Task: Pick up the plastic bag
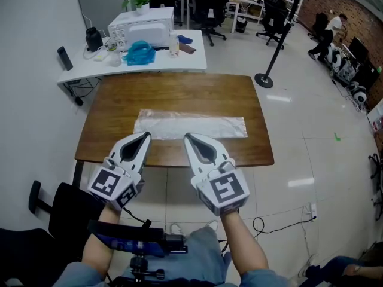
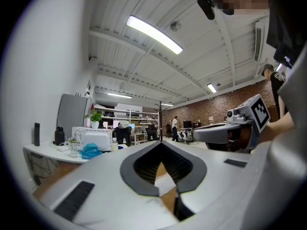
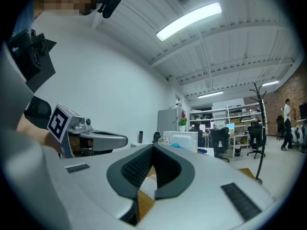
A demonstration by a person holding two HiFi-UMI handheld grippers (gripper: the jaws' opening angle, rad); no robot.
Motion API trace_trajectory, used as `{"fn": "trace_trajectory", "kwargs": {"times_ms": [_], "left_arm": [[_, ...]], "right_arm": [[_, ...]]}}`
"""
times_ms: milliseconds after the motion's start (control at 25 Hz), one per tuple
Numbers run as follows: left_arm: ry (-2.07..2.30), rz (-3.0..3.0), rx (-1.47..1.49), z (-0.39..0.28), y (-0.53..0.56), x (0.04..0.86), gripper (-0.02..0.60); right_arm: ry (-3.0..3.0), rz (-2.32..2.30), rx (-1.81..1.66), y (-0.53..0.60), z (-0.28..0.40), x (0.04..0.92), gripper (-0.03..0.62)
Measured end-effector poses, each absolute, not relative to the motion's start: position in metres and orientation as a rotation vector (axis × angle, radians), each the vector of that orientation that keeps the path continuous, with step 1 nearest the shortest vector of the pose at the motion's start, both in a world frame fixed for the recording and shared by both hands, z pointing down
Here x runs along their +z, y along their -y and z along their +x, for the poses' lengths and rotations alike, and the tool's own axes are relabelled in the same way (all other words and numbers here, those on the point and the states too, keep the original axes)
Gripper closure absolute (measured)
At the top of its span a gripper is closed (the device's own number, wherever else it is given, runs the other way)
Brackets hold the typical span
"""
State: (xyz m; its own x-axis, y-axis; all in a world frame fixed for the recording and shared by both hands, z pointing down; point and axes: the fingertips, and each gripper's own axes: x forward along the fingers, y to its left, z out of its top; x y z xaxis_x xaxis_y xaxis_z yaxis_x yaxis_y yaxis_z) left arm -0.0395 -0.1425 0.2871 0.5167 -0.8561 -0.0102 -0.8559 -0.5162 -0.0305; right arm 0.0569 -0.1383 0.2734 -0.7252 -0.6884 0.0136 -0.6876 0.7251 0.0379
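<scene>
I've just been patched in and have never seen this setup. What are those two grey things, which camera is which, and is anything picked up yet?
There is no robot arm: a person holds a gripper in each hand. The head view looks down from the person's head. The other two cameras ride on the left gripper and the right gripper and look along their jaws. A clear plastic bag lies flat on the brown table. Both grippers are shut, tips together, and hold nothing.
</scene>
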Motion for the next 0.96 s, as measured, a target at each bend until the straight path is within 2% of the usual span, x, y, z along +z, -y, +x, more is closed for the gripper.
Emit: {"fn": "trace_trajectory", "kwargs": {"times_ms": [960], "left_arm": [[-1.515,-2.703,-0.007,-0.0373,0.1363,0.2818,0.563]], "right_arm": [[2.89,1.139,-0.102,0.1304,0.0526,0.2667,0.589]]}}
